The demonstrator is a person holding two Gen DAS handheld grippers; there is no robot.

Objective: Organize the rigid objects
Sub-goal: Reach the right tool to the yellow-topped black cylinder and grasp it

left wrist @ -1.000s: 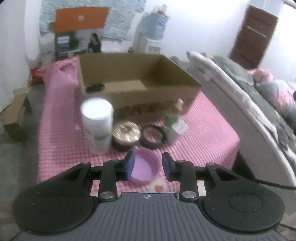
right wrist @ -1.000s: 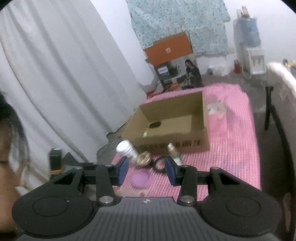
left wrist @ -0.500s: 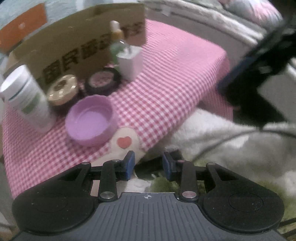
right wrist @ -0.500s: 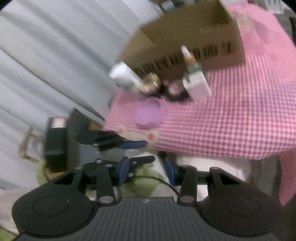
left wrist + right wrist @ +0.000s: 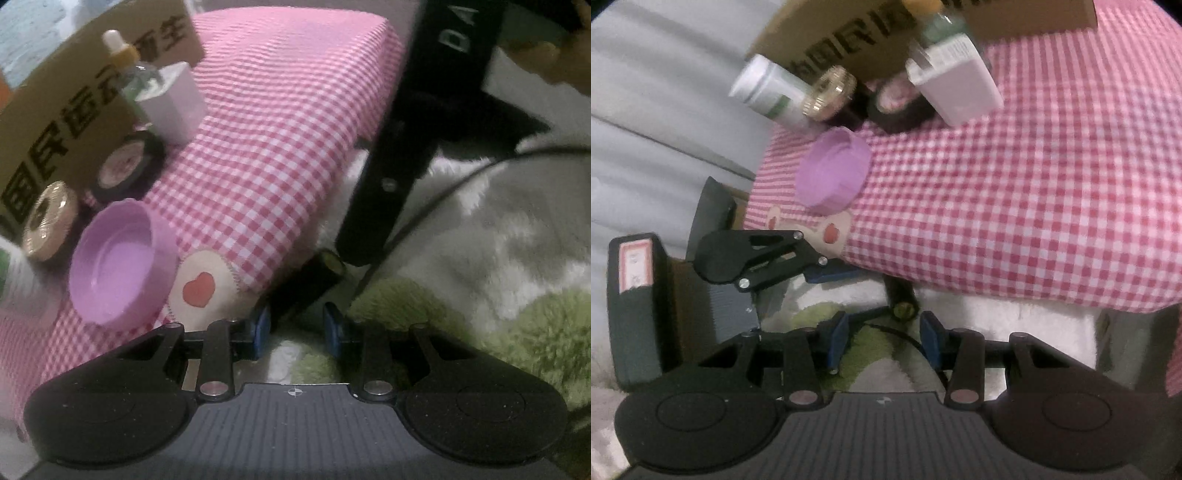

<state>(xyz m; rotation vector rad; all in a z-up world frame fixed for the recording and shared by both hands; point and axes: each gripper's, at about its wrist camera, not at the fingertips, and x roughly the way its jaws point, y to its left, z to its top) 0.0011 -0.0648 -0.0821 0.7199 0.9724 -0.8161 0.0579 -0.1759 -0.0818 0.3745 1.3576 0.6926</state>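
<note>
Left wrist view: the left gripper (image 5: 297,330) is hanging released, blue pads apart, gripping nothing, over fluffy green-and-white rug (image 5: 517,332). Just ahead, a dark cylinder (image 5: 314,280) is lying below the pink checked tablecloth (image 5: 277,129). Up-left on it, a round lilac cap (image 5: 118,262), gold-lidded jar (image 5: 48,221) and cardboard box (image 5: 74,110) are sitting. The right gripper (image 5: 884,338) is also gaping empty.

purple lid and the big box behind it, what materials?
Purple lid: looks like molded plastic, smooth with a soft sheen, uniform color, thick rim. Box: corrugated cardboard by its look, matte brown with black printed characters; no flute edge is visible, so that stays a guess.
</note>
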